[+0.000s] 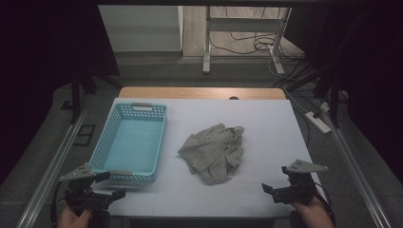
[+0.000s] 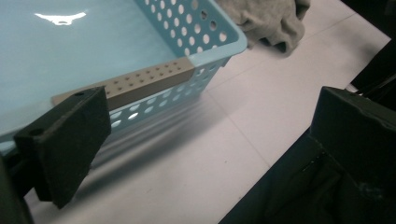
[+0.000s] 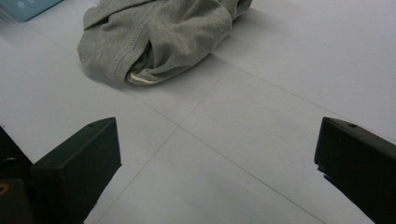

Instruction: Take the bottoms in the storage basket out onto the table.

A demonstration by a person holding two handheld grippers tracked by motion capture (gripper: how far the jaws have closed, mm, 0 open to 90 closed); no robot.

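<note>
Grey garment (image 1: 215, 152) — well ahead of right tool (image 1: 275, 188)

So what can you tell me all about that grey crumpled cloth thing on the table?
The grey cloth looks like soft knit fabric, maybe a piece of clothing, with a stitched hem and a pale inner edge. It lies crumpled in a loose heap on the white table, right of the blue basket without touching it. Nothing holds it; both tools sit apart from it.
</note>
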